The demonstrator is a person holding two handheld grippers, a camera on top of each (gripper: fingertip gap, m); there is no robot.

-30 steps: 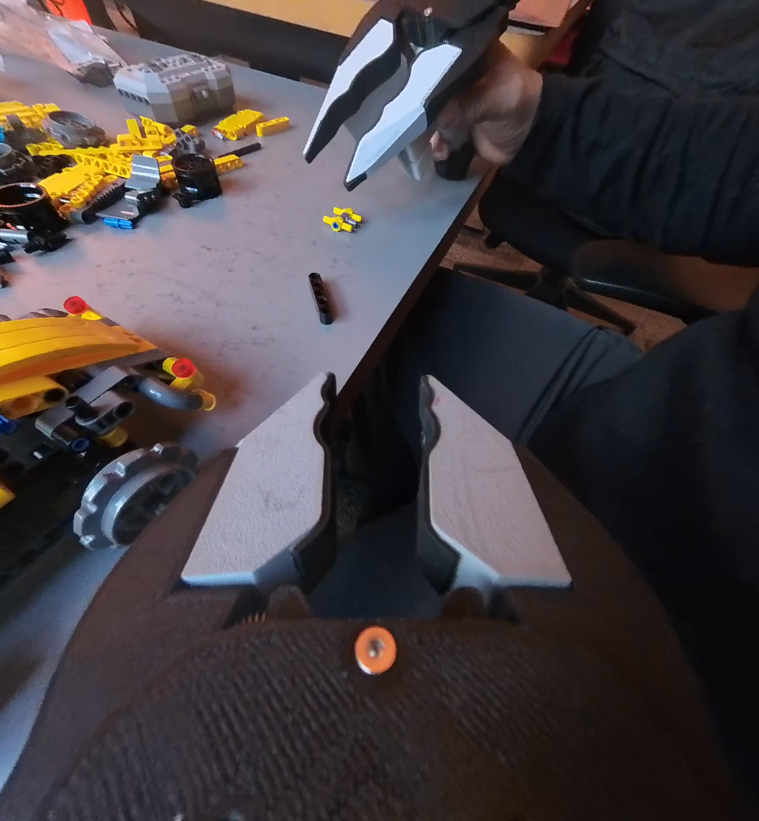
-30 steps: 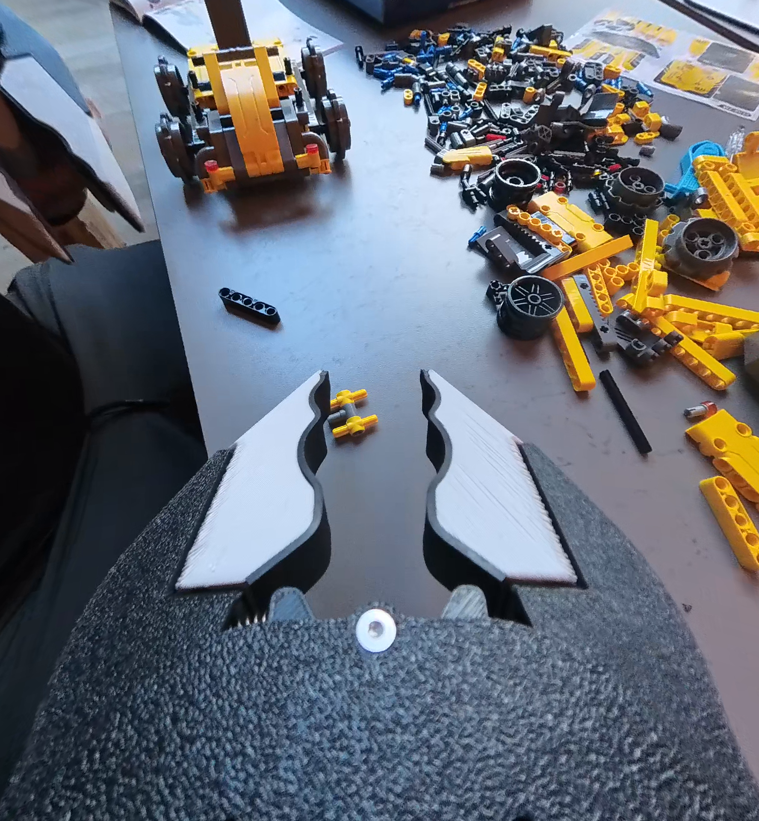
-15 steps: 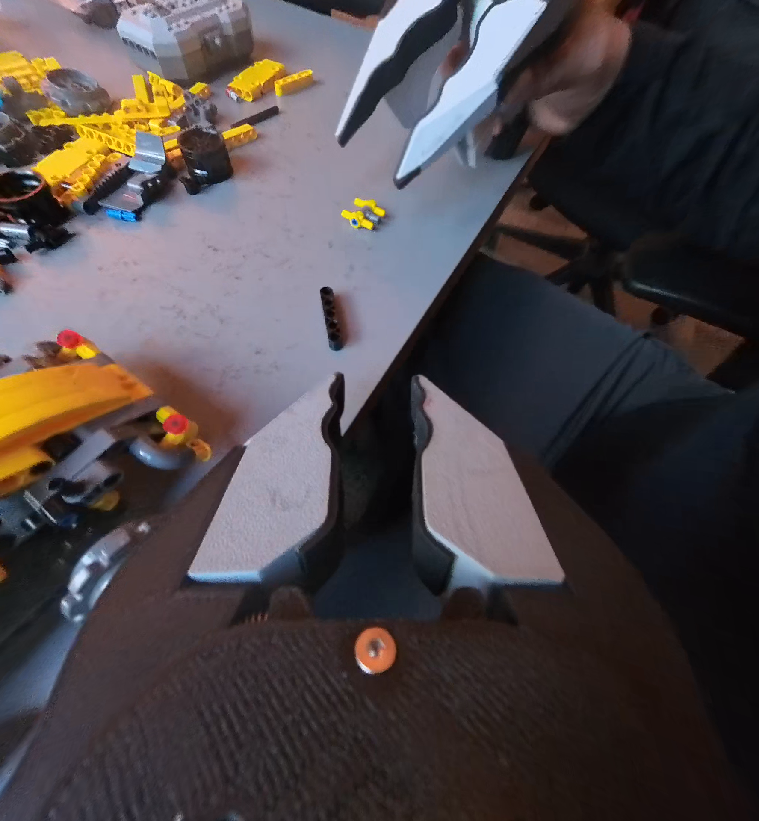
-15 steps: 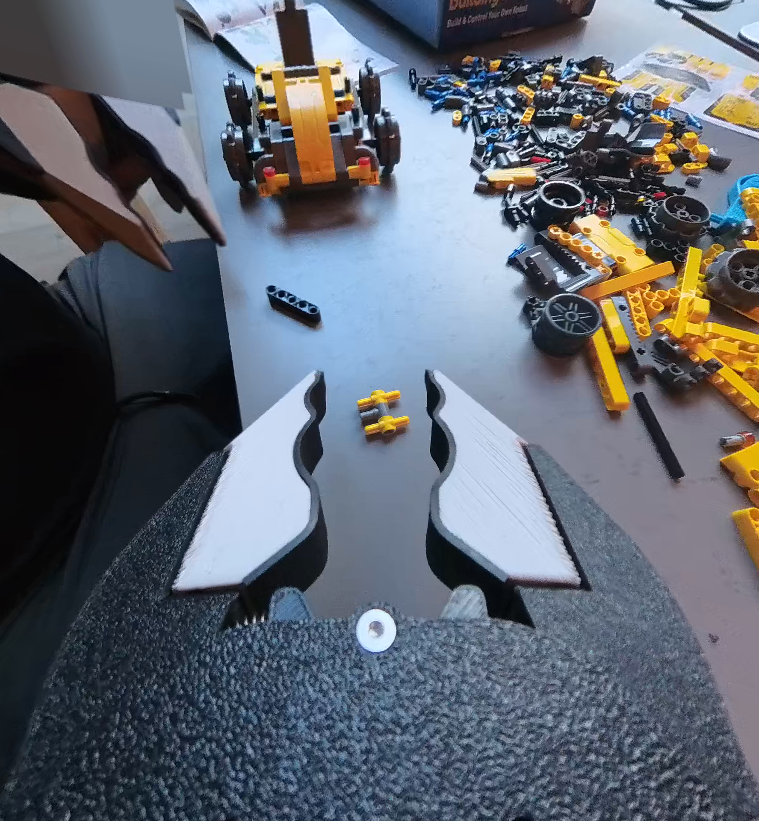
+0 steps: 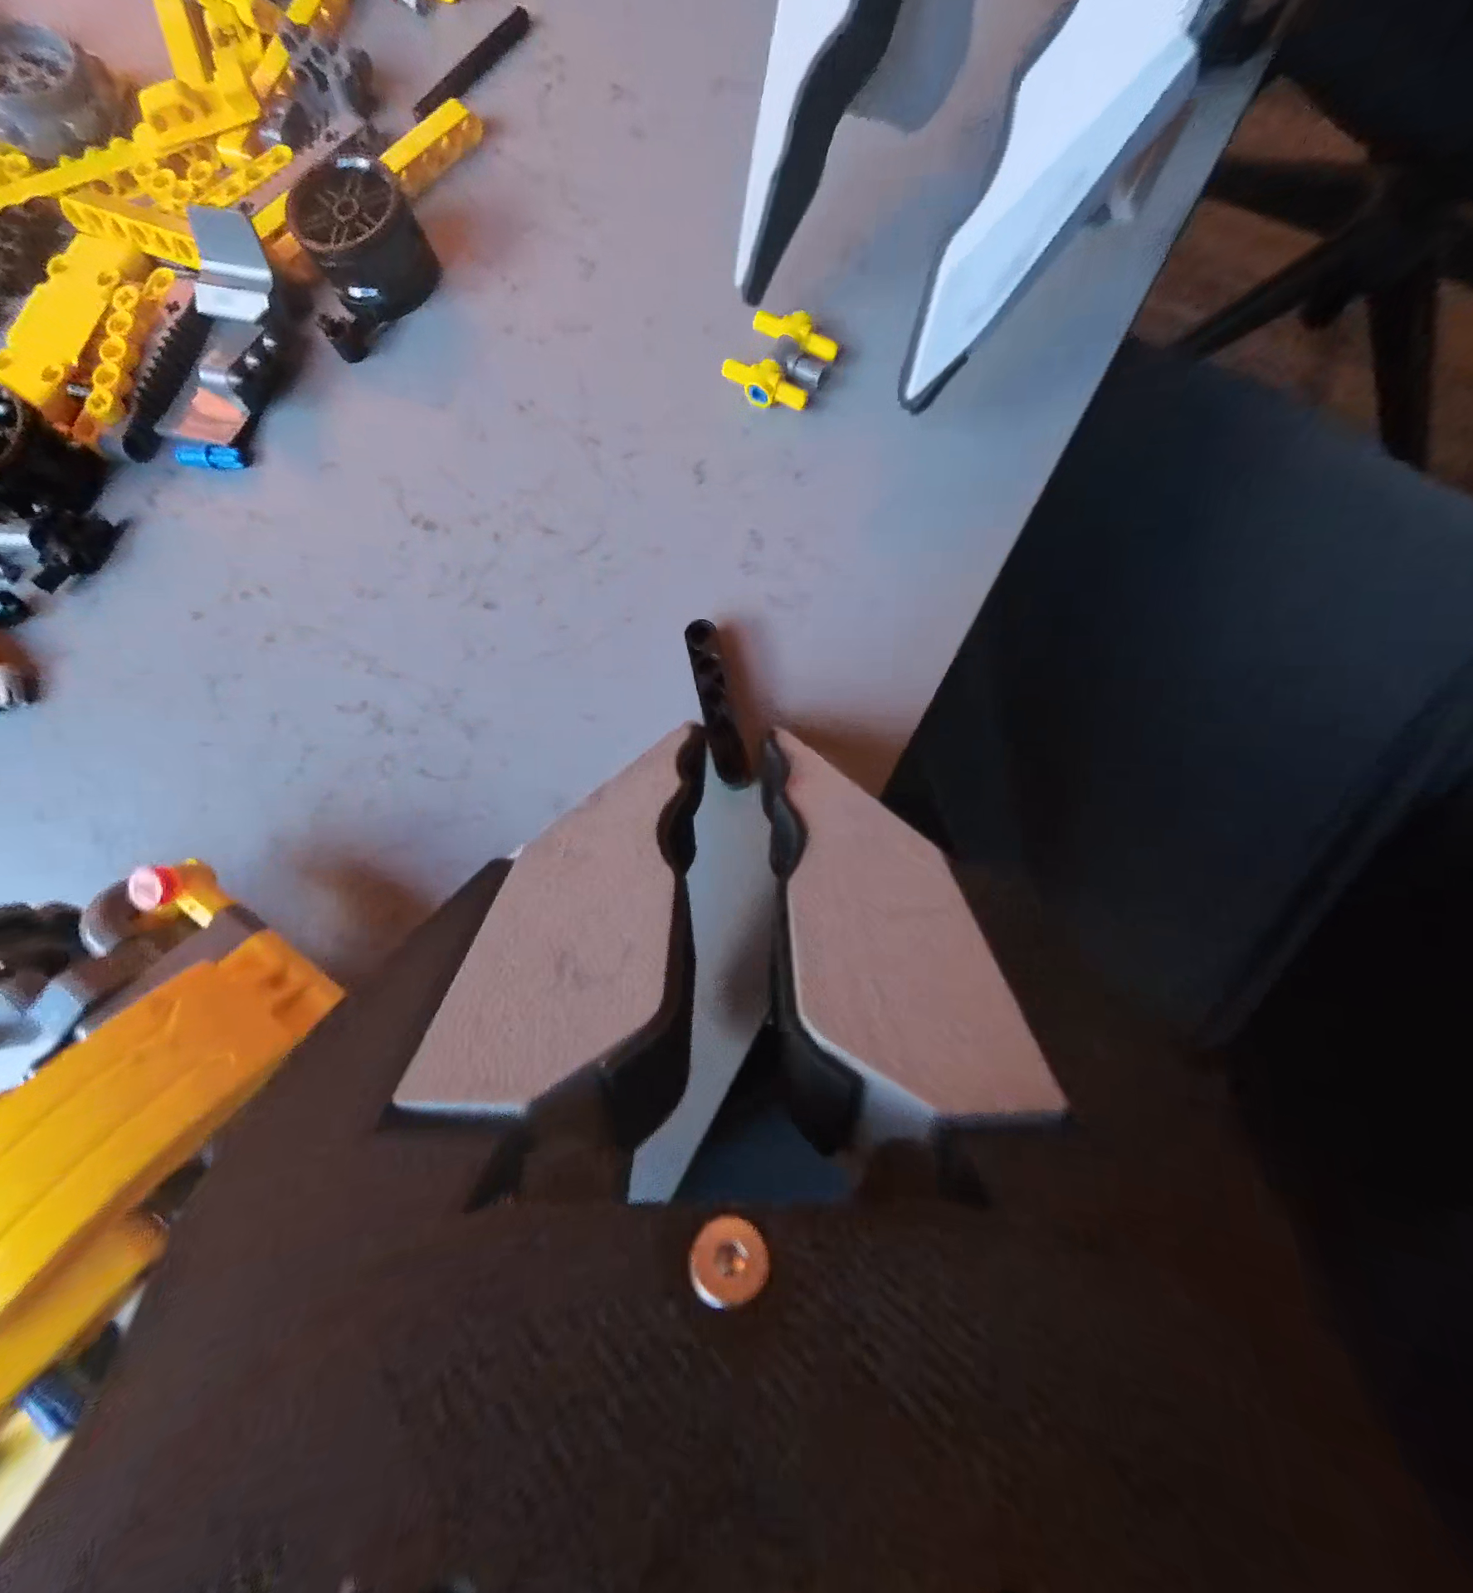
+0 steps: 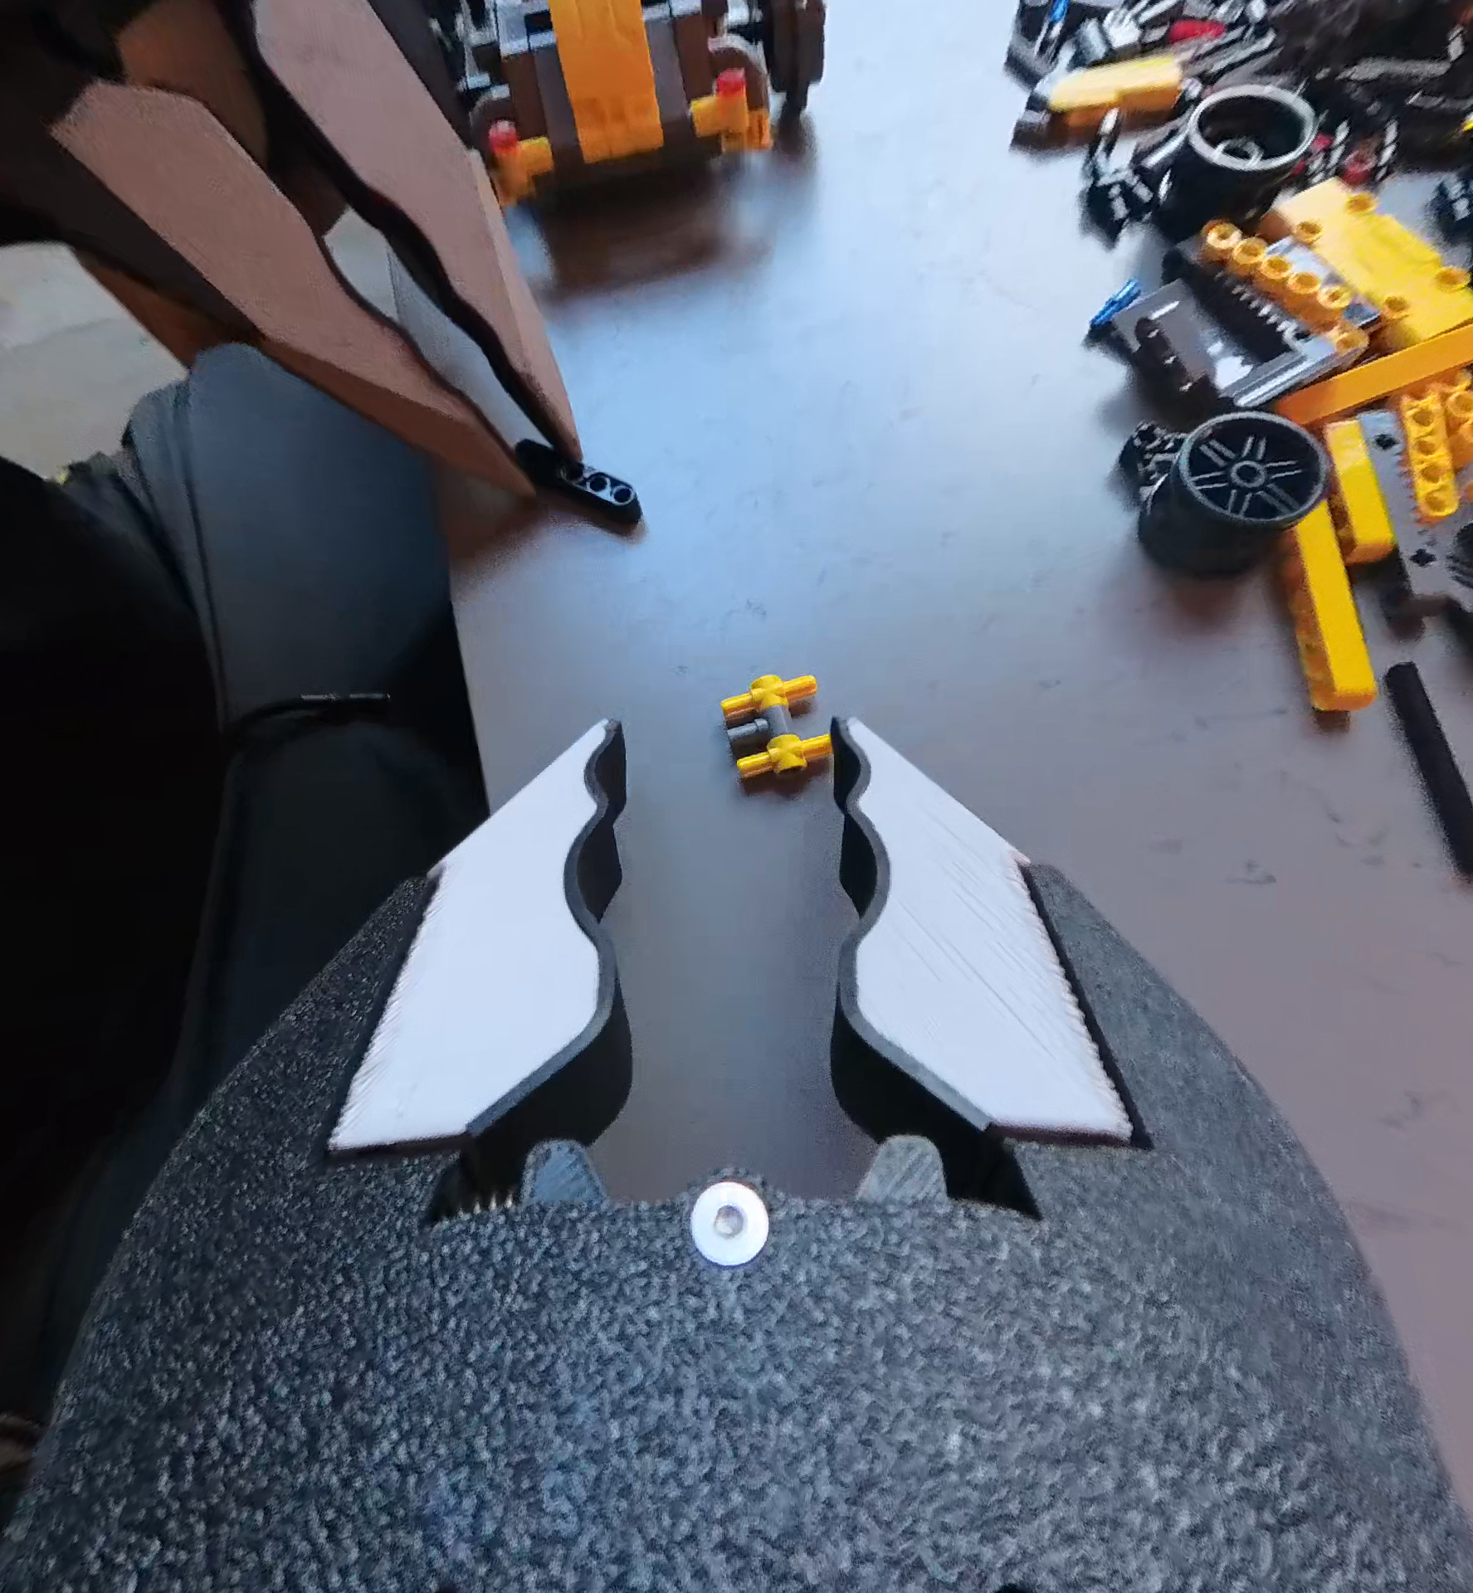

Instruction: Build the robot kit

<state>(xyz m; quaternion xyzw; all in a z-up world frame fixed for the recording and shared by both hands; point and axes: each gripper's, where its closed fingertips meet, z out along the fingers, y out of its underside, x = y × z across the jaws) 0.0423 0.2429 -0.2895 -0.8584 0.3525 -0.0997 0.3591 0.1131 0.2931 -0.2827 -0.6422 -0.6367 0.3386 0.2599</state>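
Note:
A short black beam with holes (image 5: 711,681) lies on the grey table (image 5: 457,560) near its front edge. My left gripper (image 5: 734,746) has its tips closed on the beam's near end; it also shows in the right wrist view (image 6: 553,465), pinching the end of the beam (image 6: 599,487). A small yellow and grey connector piece (image 6: 771,728) lies just ahead of my right gripper (image 6: 728,728), between its tips and nearer the right finger. The right gripper is open and empty. In the left wrist view it (image 5: 832,349) hangs over the connector piece (image 5: 780,362).
A part-built yellow and black vehicle model (image 6: 620,86) stands behind the beam, also at lower left in the left wrist view (image 5: 112,1077). A heap of yellow, black and grey parts (image 6: 1319,345) with a black wheel (image 6: 1241,491) and a black axle (image 6: 1440,767) lies to the right. A person's dark-clad leg (image 6: 284,603) is beside the table edge. Spacing between my two grippers at the tips: around 10 cm.
My left gripper moved from beyond the table edge onto the black beam and narrowed its jaws around it. My right gripper moved forward and down toward the yellow connector piece, staying open.

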